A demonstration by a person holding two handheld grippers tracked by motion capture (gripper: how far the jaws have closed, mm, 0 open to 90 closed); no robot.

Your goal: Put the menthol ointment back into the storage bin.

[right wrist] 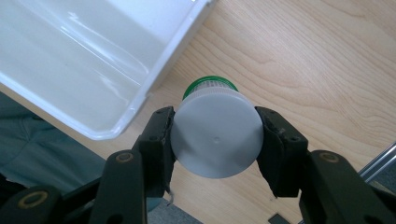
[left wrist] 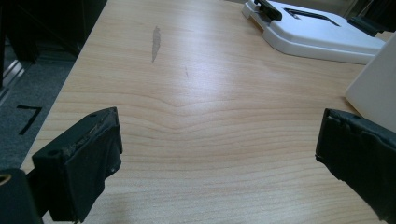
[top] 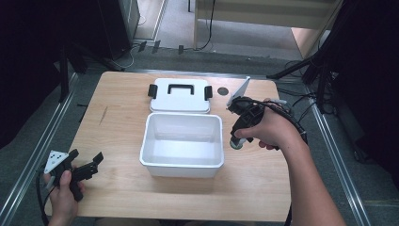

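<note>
While right tongs (right wrist: 215,140) clamp grey-capped bottle (right wrist: 215,135) by its cap, green end points down at bench (top: 117,136), bottle held above wood just off right wall of open white box (top: 181,144). Box sits mid-bench, its inside bare. White lid (top: 179,95) with black handle and latches lies flat behind box, toward far edge. Left tongs (top: 87,165) spread wide, gripping nothing, low over bench near front-left corner, left of box. Grey scuff mark (left wrist: 155,43) on wood toward left edge.
</note>
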